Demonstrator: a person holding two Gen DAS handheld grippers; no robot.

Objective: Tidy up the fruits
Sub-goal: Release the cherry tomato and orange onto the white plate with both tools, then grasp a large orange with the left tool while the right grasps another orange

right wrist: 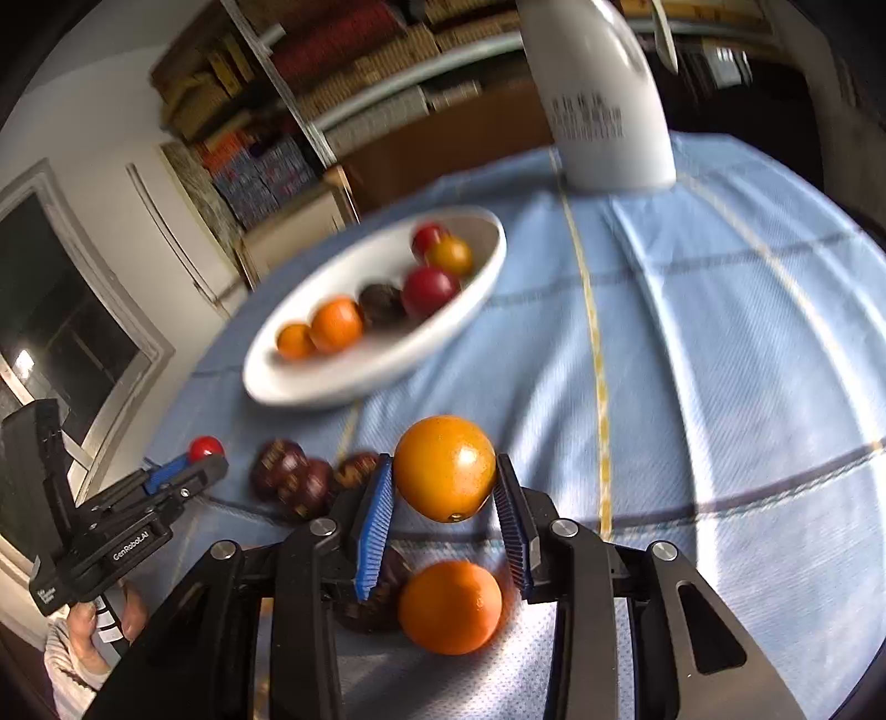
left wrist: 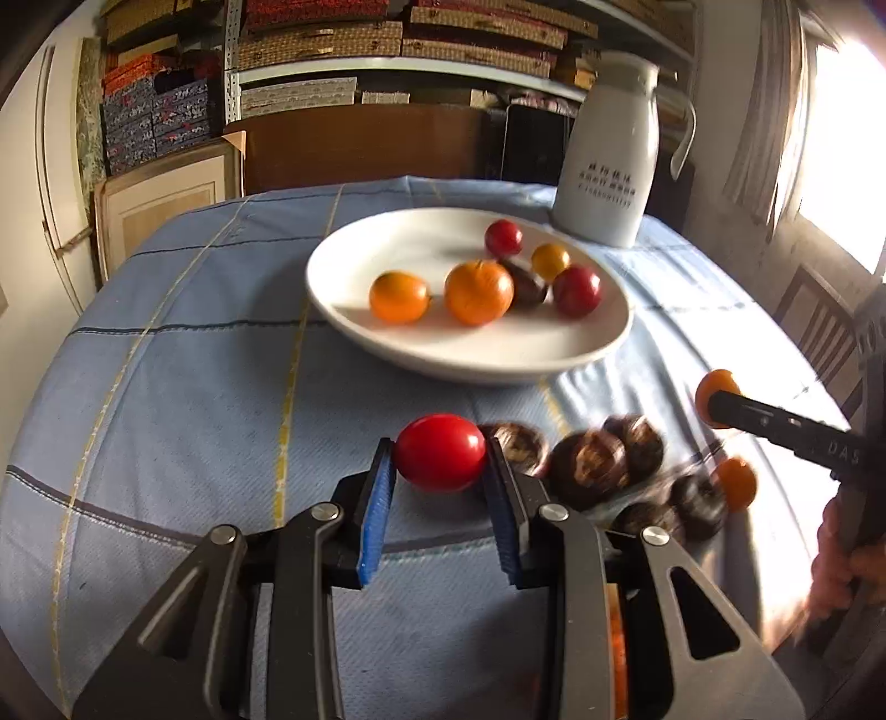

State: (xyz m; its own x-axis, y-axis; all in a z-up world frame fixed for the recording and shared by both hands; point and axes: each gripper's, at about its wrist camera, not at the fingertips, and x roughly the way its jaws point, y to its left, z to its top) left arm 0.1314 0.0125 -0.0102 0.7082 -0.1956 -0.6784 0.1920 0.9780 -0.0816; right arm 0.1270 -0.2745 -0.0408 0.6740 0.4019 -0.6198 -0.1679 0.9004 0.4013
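My left gripper (left wrist: 440,462) is shut on a red tomato (left wrist: 440,459), held above the blue cloth; it also shows in the right wrist view (right wrist: 206,450). My right gripper (right wrist: 444,471) is shut on an orange tomato (right wrist: 444,468), also seen at the right in the left wrist view (left wrist: 714,396). A white plate (left wrist: 387,343) ahead holds several red, orange and dark fruits. Several dark fruits (left wrist: 595,459) lie on the cloth by the left gripper. Another orange fruit (right wrist: 449,606) lies under the right gripper.
A white jug (left wrist: 606,149) stands behind the plate at the table's far right. Shelves with boxes (left wrist: 332,50) fill the back wall. A wooden chair (left wrist: 819,327) stands at the right. The blue checked cloth (left wrist: 183,399) covers the round table.
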